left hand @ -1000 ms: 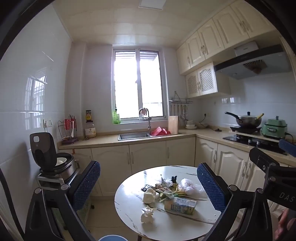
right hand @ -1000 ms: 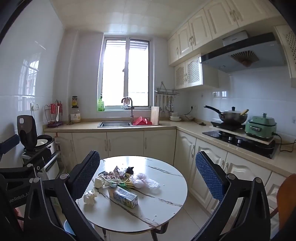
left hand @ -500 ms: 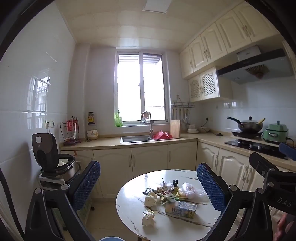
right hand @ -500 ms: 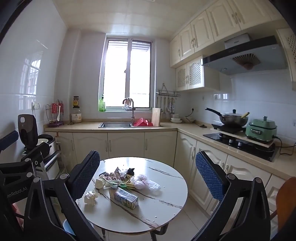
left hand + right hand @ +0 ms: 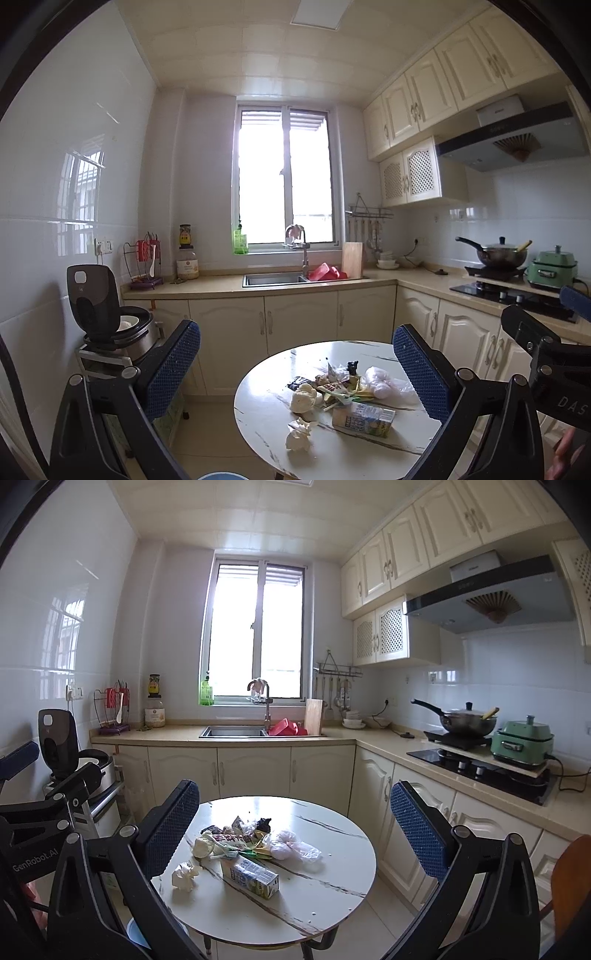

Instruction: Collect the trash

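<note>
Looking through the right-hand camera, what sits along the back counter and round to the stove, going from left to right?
Red utensil rack → jar → green bottle → sink → tap → red tub → wooden cutting board → stacked bowls → lidded pan → green cooker.

We have tilted both cameras upward: the table (image 5: 258,402) and its trash (image 5: 240,849) now sit lower between our fingers (image 5: 173,365).
</note>
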A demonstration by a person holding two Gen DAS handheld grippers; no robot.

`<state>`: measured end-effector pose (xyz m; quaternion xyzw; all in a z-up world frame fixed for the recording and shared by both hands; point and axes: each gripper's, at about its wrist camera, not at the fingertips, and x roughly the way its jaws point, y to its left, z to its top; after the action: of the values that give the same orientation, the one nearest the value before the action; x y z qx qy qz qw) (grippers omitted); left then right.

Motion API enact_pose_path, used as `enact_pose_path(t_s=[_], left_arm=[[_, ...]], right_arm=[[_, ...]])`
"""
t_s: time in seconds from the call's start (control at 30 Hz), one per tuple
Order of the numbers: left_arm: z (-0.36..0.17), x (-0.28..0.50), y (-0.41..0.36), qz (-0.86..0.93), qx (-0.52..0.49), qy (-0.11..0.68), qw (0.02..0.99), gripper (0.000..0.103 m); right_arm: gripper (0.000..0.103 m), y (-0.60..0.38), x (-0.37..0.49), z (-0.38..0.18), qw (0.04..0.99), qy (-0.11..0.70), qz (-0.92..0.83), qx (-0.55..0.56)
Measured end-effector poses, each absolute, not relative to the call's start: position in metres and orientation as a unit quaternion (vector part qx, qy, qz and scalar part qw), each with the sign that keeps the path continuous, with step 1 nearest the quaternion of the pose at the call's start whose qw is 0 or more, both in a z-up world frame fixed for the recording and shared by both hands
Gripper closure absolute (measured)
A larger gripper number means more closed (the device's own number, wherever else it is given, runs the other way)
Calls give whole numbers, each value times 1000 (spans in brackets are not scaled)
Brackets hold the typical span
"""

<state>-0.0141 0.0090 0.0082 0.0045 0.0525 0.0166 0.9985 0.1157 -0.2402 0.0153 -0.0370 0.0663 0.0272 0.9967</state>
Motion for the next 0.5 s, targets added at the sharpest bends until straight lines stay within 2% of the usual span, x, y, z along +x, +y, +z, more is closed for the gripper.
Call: enact_pose_path(t_s=[0.5], left_arm=[[6,-14,8,11,7,54,998,1]], right_arm=[[0,-239,112,14,997,66,21,-35]])
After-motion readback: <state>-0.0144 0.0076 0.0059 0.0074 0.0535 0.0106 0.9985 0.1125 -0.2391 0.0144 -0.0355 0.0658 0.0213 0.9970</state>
